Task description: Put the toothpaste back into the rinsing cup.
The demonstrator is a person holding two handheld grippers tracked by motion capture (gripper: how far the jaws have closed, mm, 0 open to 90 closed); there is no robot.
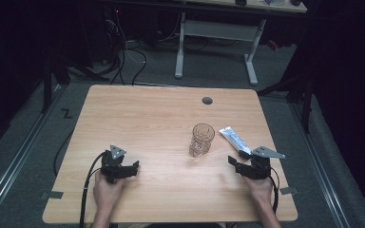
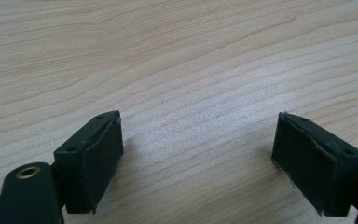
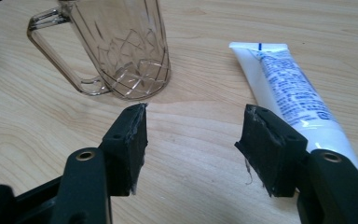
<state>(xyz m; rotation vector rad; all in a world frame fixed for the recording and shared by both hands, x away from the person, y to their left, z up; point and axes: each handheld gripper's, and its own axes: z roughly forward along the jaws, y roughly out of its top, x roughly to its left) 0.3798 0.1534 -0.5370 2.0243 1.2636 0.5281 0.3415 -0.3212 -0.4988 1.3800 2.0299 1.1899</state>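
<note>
— Nearest, what's there?
— Both grippers rest low on the surface [image 1: 138, 114], released and empty: left gripper [image 2: 198, 156] over bare wood, right gripper [image 3: 193, 144] just near of the toothpaste tube [image 3: 289, 88].
— Risk?
— The clear glass mug [image 3: 121, 46], left of the tube, might tip if bumped.
— Readable label?
— Blue print, too blurred.

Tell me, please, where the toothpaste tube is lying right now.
In the high view the toothpaste tube lies flat on the table's right side, just right of the glass mug and ahead of the right gripper.
</note>
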